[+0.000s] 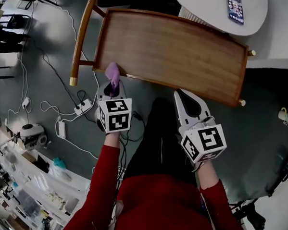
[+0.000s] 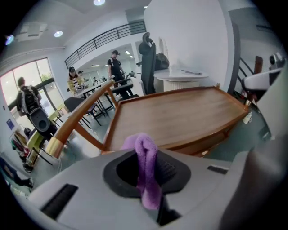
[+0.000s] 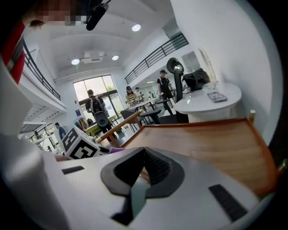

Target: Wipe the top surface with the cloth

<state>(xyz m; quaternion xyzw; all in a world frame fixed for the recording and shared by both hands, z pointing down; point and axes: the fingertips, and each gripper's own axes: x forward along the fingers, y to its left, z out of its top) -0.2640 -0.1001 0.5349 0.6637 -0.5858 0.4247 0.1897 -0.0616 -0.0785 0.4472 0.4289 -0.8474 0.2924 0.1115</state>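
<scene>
The wooden top surface (image 1: 171, 48) with its raised rim lies in front of me, and both grippers hover just short of its near edge. My left gripper (image 1: 112, 88) is shut on a purple cloth (image 1: 113, 74), which sticks out past the fingertips at the surface's near left corner. In the left gripper view the cloth (image 2: 146, 161) hangs folded between the jaws of the left gripper (image 2: 146, 155), with the wooden top (image 2: 180, 112) beyond. My right gripper (image 1: 180, 93) is shut with nothing in it, its tips near the front rim. Past the right gripper (image 3: 144, 155), the right gripper view shows the wooden top (image 3: 211, 139).
A curved wooden handle rail (image 1: 80, 36) runs along the surface's left side. Behind it stands a round white table (image 1: 207, 7) with a phone (image 1: 235, 8) on it. A power strip (image 1: 83, 106) and cables lie on the floor at left, a mug (image 1: 284, 115) at right. People stand far off.
</scene>
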